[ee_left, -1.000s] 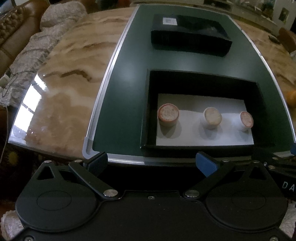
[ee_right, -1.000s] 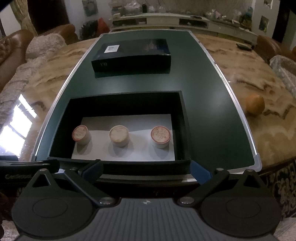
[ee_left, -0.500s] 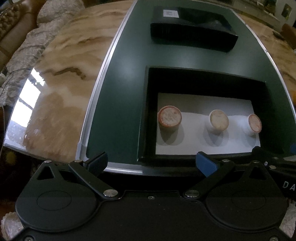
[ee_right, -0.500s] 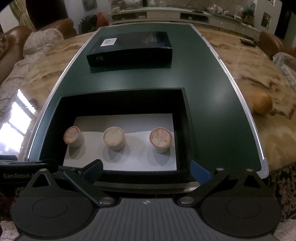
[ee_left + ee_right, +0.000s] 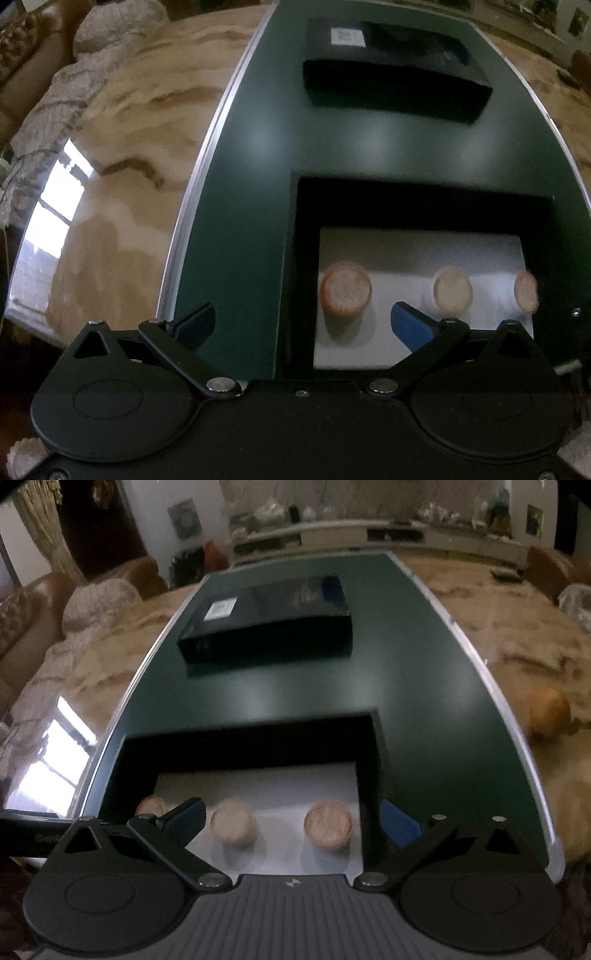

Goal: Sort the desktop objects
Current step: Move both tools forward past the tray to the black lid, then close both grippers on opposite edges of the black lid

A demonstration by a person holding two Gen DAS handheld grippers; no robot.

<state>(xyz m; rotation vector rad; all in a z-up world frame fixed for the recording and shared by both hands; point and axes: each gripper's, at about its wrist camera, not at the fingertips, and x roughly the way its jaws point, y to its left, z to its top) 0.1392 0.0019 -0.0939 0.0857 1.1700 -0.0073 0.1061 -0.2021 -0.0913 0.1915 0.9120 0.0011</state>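
An open black tray with a white liner holds three small capped cups. In the left wrist view the left cup lies just ahead between my fingers, with the middle cup and the right cup beside it. My left gripper is open and empty. In the right wrist view the tray holds the right cup, the middle cup and the left cup. My right gripper is open and empty over the tray's near edge.
A closed black box lies farther back on the dark green mat; it also shows in the right wrist view. The mat rests on a marble table. An orange sits right of the mat.
Both grippers have moved forward towards the tray, so the cups now sit close to the fingertips. The jaws have stayed open.
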